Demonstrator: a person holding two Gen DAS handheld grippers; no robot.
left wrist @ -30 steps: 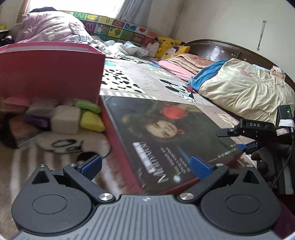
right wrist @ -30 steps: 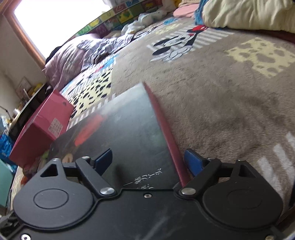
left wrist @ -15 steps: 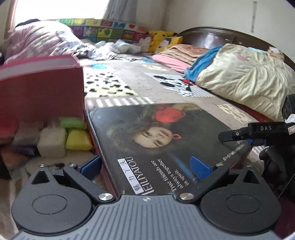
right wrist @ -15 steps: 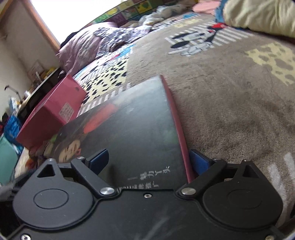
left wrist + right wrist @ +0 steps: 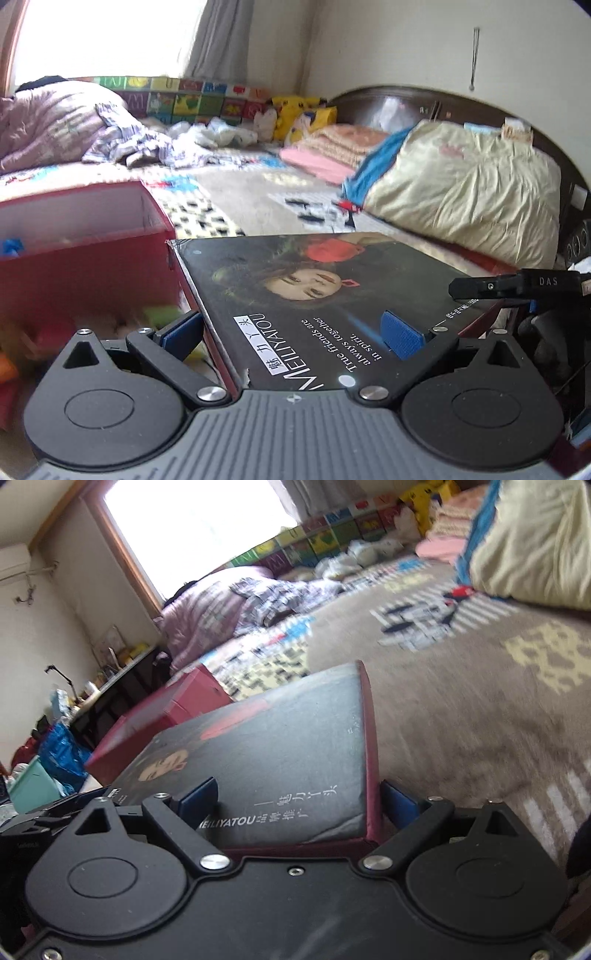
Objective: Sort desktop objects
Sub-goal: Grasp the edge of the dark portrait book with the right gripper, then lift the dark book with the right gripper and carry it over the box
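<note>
Left gripper [image 5: 291, 332] and right gripper [image 5: 299, 805] each clamp a corner of the black box lid [image 5: 332, 295], held above the carpet [image 5: 480, 720]. Red box [image 5: 74, 251] just beside.

Lid [image 5: 332, 295] right of the open box [image 5: 85, 251], both above the rug [image 5: 461, 701]; quilt [image 5: 469, 192] behind, far right.

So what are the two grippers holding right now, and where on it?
Both hold the dark box lid: left gripper on one edge, right gripper on a corner at the opposite end.
</note>
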